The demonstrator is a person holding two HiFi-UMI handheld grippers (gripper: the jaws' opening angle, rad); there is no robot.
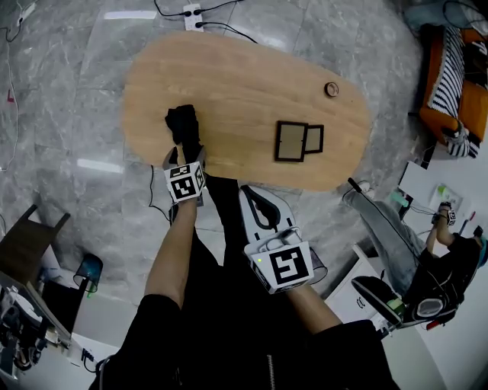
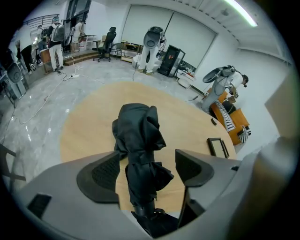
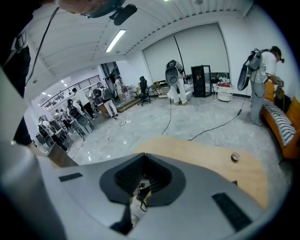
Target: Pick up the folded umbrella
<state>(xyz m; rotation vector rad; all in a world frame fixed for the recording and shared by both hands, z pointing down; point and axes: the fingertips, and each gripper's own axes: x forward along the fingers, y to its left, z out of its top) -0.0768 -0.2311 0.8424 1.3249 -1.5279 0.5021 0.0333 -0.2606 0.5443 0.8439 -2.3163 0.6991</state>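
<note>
The folded black umbrella (image 1: 183,124) lies on the oval wooden table (image 1: 244,68) near its front left edge, with its handle end toward me. My left gripper (image 1: 185,158) reaches in from that edge. In the left gripper view the umbrella (image 2: 138,136) runs lengthwise between the jaws of the left gripper (image 2: 147,164). The pads stand apart on either side of it, and a sliver of wood shows in each gap. My right gripper (image 1: 254,194) hangs off the table close to my body. In its own view the right gripper (image 3: 143,176) has its pads pressed together and holds nothing.
Two dark picture frames (image 1: 290,141) lie side by side right of the table's centre, and a small tape roll (image 1: 332,89) sits far right. A power strip (image 1: 193,14) and cables lie on the floor beyond. An orange sofa (image 1: 457,84) and a person (image 1: 427,259) are at right.
</note>
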